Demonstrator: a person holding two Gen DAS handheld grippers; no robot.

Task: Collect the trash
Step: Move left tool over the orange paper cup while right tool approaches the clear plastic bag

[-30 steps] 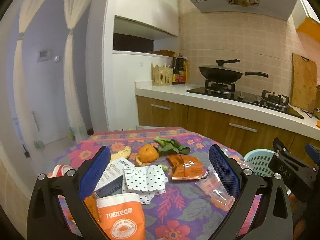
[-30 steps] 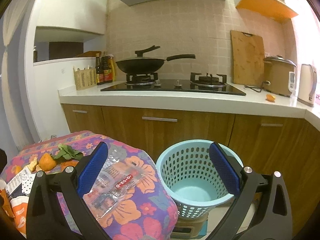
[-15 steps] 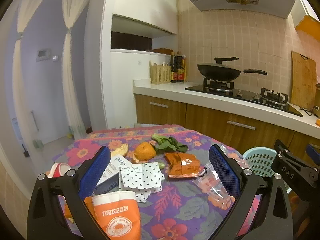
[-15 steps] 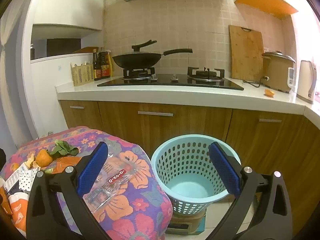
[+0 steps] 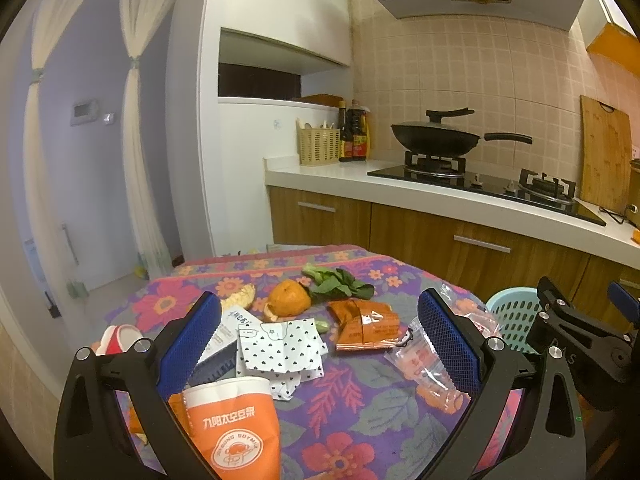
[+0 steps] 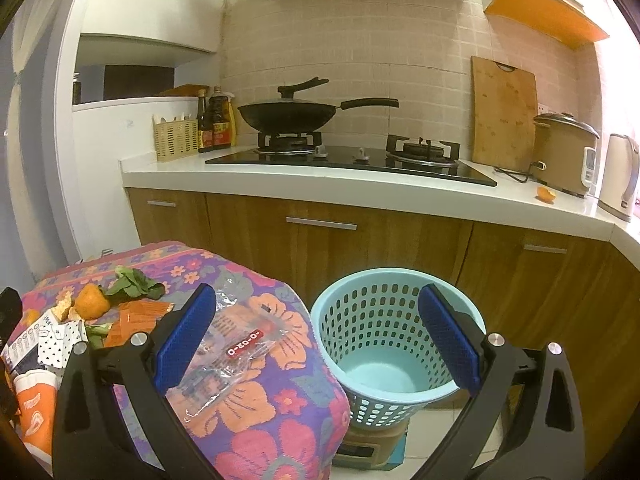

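Trash lies on a flowered tablecloth: an orange paper cup, dotted white paper, an orange wrapper, a clear plastic bag, an orange peel, green leaves and a printed leaflet. My left gripper is open and empty above the near table, the cup between its arms. My right gripper is open and empty, over the table's right edge and a light blue basket. The clear bag lies under its left finger. The basket looks empty.
A red and white cup sits at the table's left edge. Behind is a counter with a wok, hob, bottles, cutting board, rice cooker and kettle. The basket stands on a small box on the floor. The right gripper's body shows at right.
Both grippers have drawn back and up a little, so the table and basket sit slightly farther and lower in view. Both stay open and nothing was picked up.
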